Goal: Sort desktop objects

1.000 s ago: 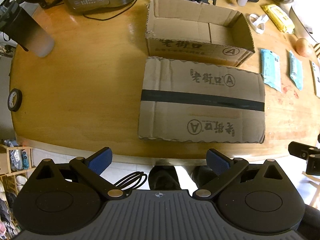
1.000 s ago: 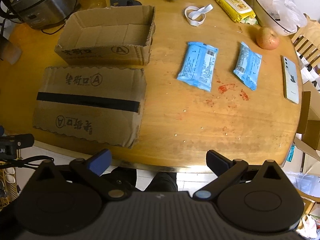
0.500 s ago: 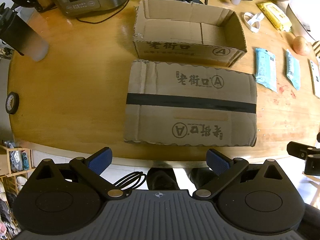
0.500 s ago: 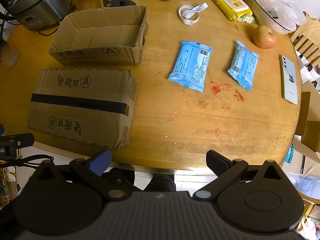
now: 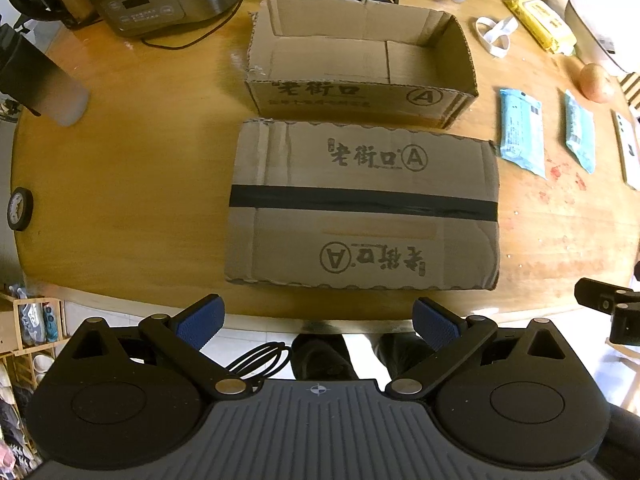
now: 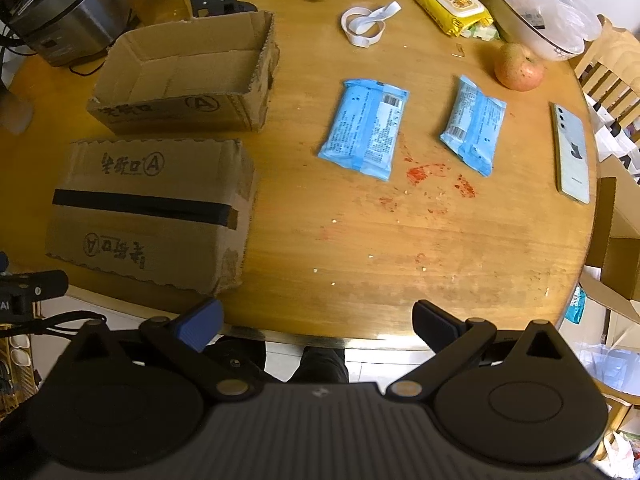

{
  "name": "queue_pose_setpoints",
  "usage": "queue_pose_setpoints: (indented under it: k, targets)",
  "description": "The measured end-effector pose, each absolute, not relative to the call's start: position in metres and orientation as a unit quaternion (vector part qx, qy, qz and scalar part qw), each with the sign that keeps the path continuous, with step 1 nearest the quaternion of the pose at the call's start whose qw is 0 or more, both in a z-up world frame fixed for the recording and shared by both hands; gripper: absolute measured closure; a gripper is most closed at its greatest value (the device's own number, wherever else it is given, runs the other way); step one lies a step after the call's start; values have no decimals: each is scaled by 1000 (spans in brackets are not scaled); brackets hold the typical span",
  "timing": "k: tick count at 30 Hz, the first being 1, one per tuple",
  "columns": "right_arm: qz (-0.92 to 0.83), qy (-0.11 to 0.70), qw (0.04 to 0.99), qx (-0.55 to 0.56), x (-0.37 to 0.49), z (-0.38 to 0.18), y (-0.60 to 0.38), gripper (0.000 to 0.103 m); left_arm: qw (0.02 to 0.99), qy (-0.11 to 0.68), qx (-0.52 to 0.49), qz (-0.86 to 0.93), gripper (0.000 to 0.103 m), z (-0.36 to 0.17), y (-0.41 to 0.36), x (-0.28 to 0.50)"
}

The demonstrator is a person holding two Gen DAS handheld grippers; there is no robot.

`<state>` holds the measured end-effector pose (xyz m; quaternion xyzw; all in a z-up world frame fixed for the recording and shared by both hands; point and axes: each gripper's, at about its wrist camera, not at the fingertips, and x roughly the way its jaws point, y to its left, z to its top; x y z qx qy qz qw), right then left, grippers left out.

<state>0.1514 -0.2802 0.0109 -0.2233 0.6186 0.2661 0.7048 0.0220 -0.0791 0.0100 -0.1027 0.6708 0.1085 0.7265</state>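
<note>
Blue packets sit on wooden table (image 6: 360, 248), unsorted: near packet (image 6: 366, 128) and far packet (image 6: 474, 124), both right of open cardboard box (image 6: 184, 80). Taped box (image 6: 148, 208) lies closed in front of it. Right gripper (image 6: 316, 316) released, jaws spread, nothing held, hovering off the table's near edge; near packet lies ahead and slightly right of its jaws, long axis running roughly away from camera. Left gripper (image 5: 318, 314) also released, empty, facing taped box, packets well off to its right. Right hand nearer, likely takes first pick
</note>
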Motion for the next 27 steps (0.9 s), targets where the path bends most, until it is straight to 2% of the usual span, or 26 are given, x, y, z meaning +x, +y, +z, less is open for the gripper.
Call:
queue_pose_setpoints:
  k: [27]
  targets:
    - [265, 625, 703, -211, 177, 8, -313, 0, 724, 676, -88, 108, 0, 10, -117, 50]
